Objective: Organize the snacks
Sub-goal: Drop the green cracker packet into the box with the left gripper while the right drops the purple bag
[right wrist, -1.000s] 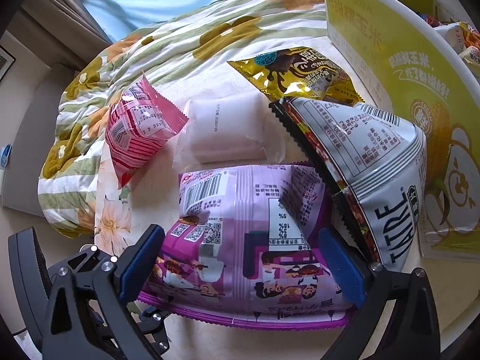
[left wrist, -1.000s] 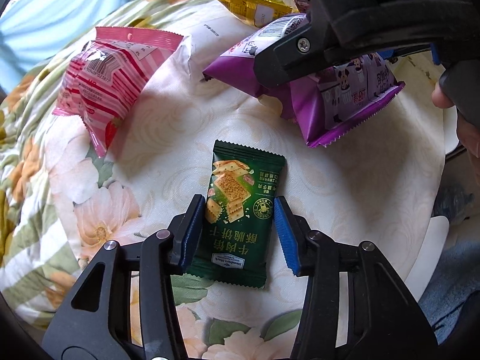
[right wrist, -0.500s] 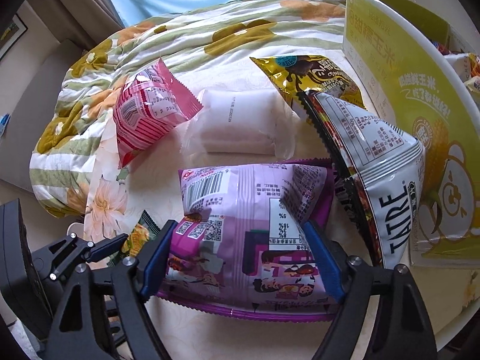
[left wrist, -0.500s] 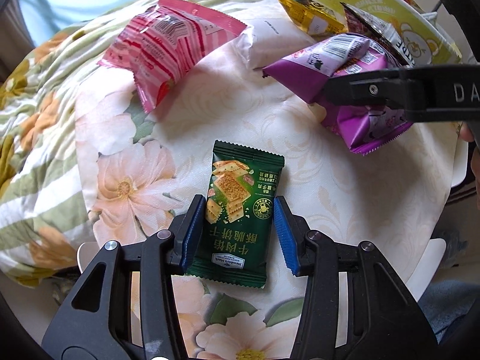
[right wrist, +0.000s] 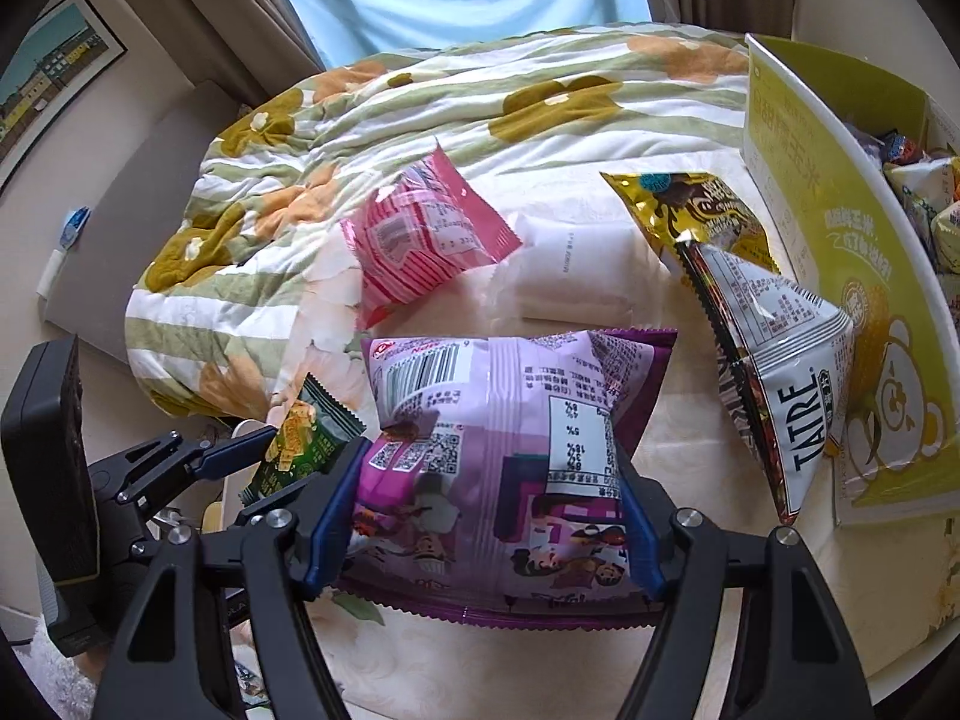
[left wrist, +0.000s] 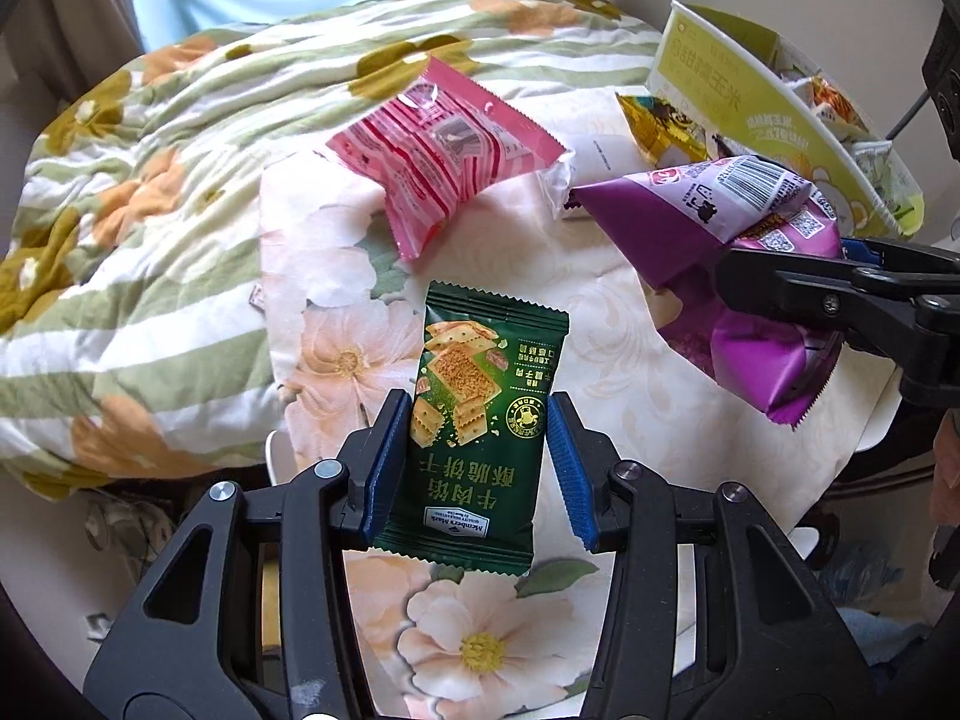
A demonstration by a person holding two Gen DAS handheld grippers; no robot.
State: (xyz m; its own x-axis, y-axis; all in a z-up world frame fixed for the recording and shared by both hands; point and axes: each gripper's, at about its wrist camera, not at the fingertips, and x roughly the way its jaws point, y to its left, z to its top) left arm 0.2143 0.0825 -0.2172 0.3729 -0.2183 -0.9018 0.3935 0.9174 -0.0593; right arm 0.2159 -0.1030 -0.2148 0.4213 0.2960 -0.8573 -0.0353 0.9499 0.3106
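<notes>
Right gripper jaws have just closed onto the purple bag; left gripper jaws clamp the green pack. We've lifted both off the counter, ready for the box, upper right.

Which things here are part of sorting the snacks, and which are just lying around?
Part of the job:
- green cracker packet, gripped in the left gripper
- purple snack bag, gripped in the right gripper
- pink packet, white packet, gold packet, TATRE bag
- yellow box already holding snacks

Just lying about:
- floral quilt
- framed picture on the wall
</notes>
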